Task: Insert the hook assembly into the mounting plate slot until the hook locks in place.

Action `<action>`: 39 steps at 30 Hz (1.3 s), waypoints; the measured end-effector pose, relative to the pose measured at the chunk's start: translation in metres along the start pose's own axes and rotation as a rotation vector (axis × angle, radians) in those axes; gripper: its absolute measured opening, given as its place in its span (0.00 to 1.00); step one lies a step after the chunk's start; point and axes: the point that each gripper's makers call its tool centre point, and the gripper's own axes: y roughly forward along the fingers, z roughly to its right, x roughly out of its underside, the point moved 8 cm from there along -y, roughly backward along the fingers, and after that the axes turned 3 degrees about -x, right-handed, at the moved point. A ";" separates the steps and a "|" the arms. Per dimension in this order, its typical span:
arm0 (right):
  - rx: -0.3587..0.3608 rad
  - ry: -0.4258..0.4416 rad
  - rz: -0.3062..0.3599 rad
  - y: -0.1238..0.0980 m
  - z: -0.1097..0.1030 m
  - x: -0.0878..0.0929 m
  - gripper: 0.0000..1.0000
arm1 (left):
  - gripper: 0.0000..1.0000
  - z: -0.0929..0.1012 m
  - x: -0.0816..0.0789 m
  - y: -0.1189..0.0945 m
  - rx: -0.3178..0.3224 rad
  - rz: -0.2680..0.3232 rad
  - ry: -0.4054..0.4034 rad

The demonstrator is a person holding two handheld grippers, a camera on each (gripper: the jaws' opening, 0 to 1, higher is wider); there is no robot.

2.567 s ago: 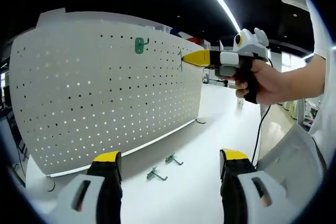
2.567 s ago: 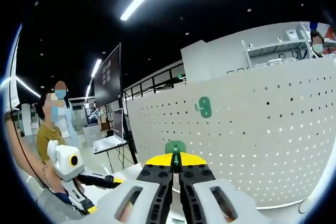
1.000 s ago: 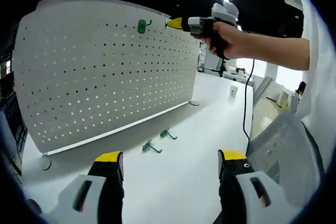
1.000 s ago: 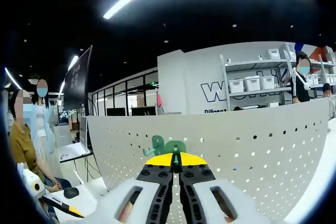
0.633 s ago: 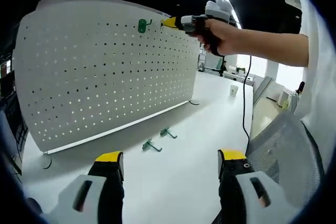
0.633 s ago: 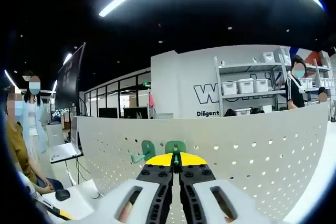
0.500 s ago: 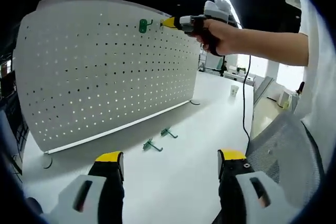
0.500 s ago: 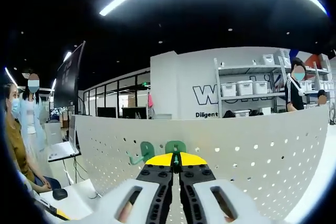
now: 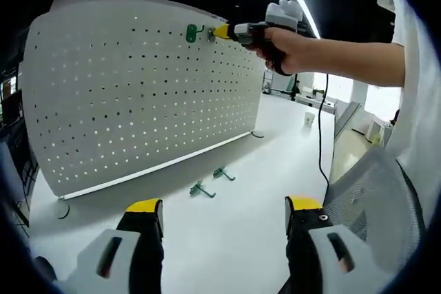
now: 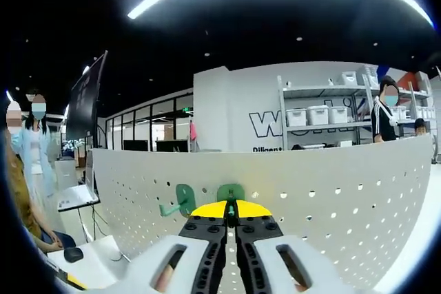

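Where yellow tips pinch it, the green hook (image 10: 230, 191) is half-hidden.

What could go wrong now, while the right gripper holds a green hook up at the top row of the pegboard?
The right gripper is shut on a green hook at the pegboard, close beside the mounted hook; it might bump that one. Its yellow tips hide most of the held hook in the right gripper view, so its pegs could miss the holes. If it slips, it may fall onto the table, where two spare hooks lie.
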 end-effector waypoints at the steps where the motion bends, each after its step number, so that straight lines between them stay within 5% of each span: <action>1: 0.001 0.002 -0.001 0.000 0.000 0.000 0.00 | 0.74 0.000 0.000 0.000 -0.001 -0.001 0.001; 10: 0.016 -0.007 -0.006 0.005 -0.004 0.003 0.00 | 0.73 -0.002 0.000 -0.001 -0.012 -0.001 -0.001; 19: 0.115 -0.079 -0.008 0.009 -0.013 0.005 0.01 | 0.72 -0.002 0.002 -0.001 -0.020 -0.005 -0.012; 39: 0.197 -0.045 -0.027 0.010 -0.019 0.007 0.03 | 0.70 -0.003 -0.001 -0.003 -0.030 0.004 -0.025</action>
